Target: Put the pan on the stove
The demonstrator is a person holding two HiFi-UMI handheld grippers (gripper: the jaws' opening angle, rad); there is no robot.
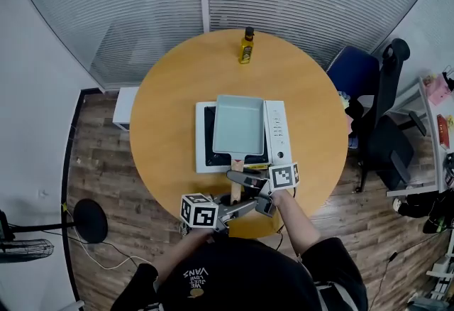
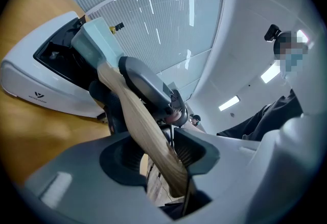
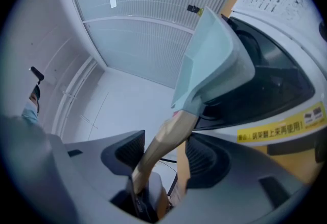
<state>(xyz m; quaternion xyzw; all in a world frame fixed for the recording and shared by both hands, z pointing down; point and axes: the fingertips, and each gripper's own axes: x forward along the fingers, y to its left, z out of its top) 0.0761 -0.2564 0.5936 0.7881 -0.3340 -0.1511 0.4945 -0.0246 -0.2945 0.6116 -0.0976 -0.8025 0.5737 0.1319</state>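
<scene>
Both the left claw [image 2: 156, 154] and right claw [image 3: 163, 156] sit slack, spread around the pan [image 1: 239, 123] handle [image 1: 235, 192] at the table [image 1: 167, 111] edge.

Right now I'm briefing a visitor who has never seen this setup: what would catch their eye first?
The pale blue rectangular pan sitting on the white stove, mid-way across the round wooden table. Next, the left hand-held gripper and right hand-held gripper, both straddling its wooden handle near the person. A yellow bottle stands at the far edge.
</scene>
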